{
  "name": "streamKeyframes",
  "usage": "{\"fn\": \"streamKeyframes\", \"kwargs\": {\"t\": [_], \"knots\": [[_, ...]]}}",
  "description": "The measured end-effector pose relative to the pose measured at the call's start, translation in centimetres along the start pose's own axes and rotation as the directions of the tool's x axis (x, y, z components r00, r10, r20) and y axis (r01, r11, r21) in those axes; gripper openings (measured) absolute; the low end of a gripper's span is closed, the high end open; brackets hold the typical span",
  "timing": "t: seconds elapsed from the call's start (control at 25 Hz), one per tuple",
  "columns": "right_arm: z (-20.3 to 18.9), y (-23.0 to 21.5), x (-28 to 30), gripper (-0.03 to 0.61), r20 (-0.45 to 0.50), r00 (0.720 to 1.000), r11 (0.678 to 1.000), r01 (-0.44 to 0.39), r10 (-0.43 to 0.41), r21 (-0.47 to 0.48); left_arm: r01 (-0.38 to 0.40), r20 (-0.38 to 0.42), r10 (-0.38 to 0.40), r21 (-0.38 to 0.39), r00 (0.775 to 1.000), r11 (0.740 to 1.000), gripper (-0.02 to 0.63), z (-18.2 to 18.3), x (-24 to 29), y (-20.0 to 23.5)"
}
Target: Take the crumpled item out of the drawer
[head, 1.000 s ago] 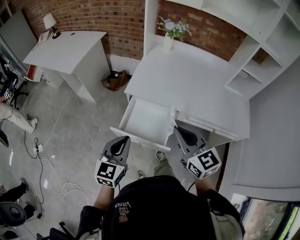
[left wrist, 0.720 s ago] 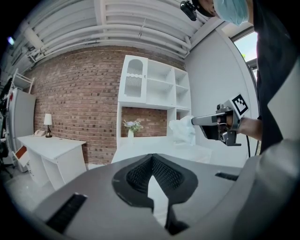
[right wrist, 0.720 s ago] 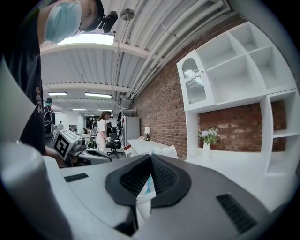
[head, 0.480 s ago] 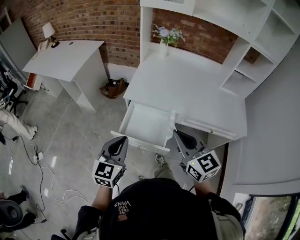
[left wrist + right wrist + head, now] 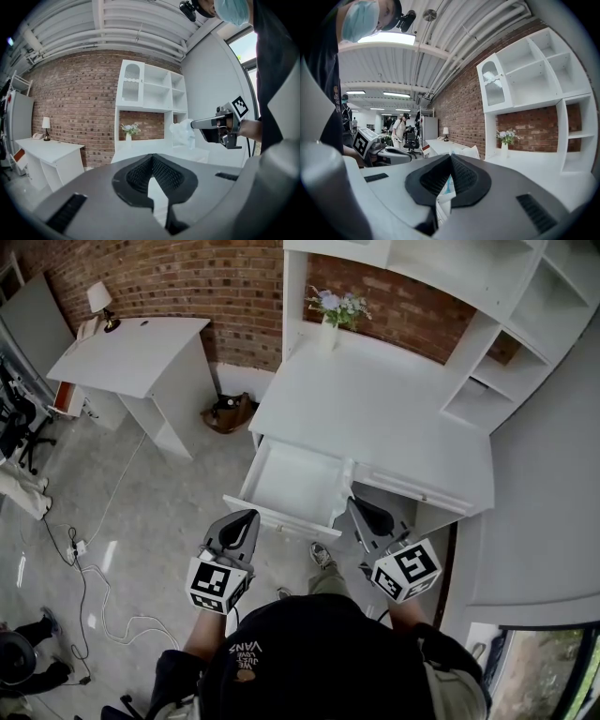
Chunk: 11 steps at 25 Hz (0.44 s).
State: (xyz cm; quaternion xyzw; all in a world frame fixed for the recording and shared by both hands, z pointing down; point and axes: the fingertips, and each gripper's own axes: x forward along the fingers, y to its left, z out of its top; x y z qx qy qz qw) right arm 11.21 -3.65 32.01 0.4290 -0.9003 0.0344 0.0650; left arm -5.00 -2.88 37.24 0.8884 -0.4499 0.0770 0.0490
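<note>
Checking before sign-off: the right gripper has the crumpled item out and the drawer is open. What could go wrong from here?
1. The right gripper is shut on the crumpled item at its tips only, and most of the item sticks out beyond them. Being soft, it could slip out.
2. The drawer stands open and juts toward the person's legs, so a step forward may knock it.

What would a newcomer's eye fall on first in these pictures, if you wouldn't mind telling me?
First comes the crumpled white item, pinched in the right gripper and held in the air in front of the white desk. Next is the open drawer at the desk's front left, with nothing visible in it. The vase of flowers stands at the desk's back edge.
</note>
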Motion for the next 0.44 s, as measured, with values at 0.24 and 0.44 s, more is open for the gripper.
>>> {"fn": "streamKeyframes", "kwargs": {"t": [0.24,0.44], "knots": [[-0.31,0.49,0.14,0.000,-0.006,1.000,1.000,-0.014,0.014,-0.002,0.001,0.001,-0.001,-0.019,1.000,1.000,0.006,-0.37,-0.37,-0.12],[-0.44,0.45,0.47,0.000,-0.004,1.000,1.000,-0.017,0.017,-0.002,0.003,0.002,-0.002,-0.023,1.000,1.000,0.006,-0.51,-0.22,-0.04]]}}
